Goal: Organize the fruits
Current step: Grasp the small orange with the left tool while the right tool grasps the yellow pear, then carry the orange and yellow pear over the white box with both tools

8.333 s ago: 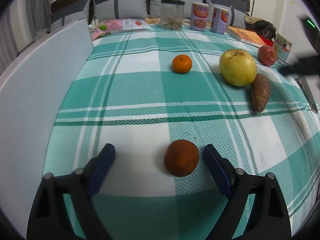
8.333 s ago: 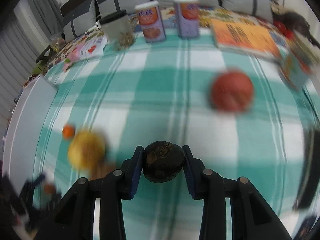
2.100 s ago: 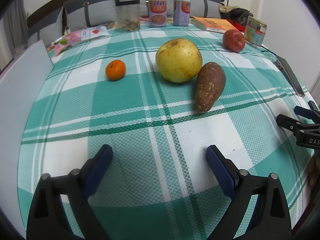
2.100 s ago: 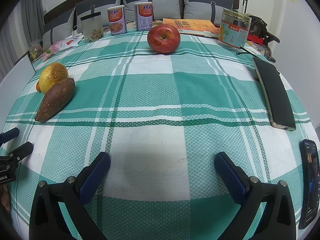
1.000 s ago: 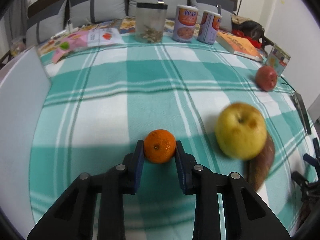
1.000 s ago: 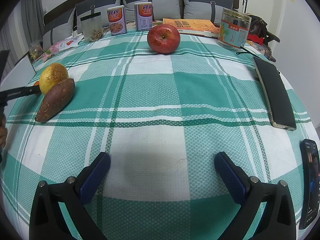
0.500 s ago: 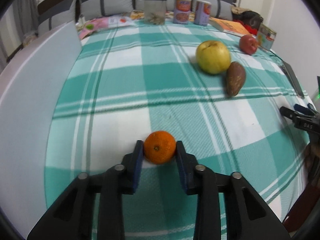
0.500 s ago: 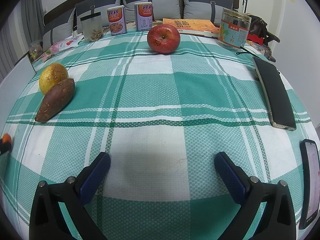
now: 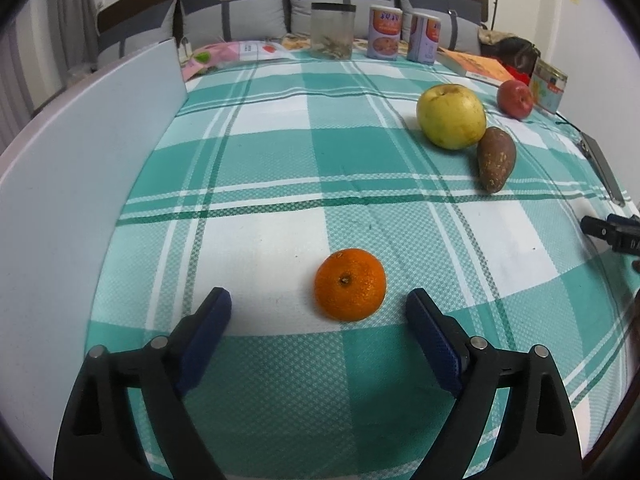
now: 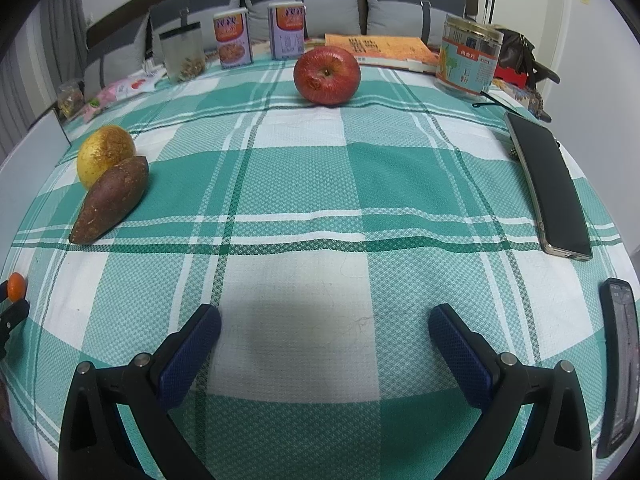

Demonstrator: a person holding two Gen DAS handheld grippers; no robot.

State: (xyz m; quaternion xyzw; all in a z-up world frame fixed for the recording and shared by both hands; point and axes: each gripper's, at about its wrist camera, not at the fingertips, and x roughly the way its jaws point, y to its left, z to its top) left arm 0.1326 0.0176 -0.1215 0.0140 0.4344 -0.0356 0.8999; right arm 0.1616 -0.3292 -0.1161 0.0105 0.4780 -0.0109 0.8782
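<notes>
The mandarin [image 9: 350, 285] has just been released: the left tongs [image 9: 319, 312] have been opening and it lies untouched between the spread pads on the checked tabletop [image 9: 280, 152]. Beyond it wait sweet potato [image 9: 496, 159], yellow apple [image 9: 451, 121] and red apple [image 9: 515, 99]; nothing blocks them. The right tongs [image 10: 324, 328] gape empty.

One small orange mandarin [image 9: 350, 285], one yellow-green apple [image 9: 451, 115], one red apple [image 10: 327, 75], one brown sweet potato [image 10: 110, 199], two printed cans [image 10: 232, 37], two black phones [image 10: 549, 185].
</notes>
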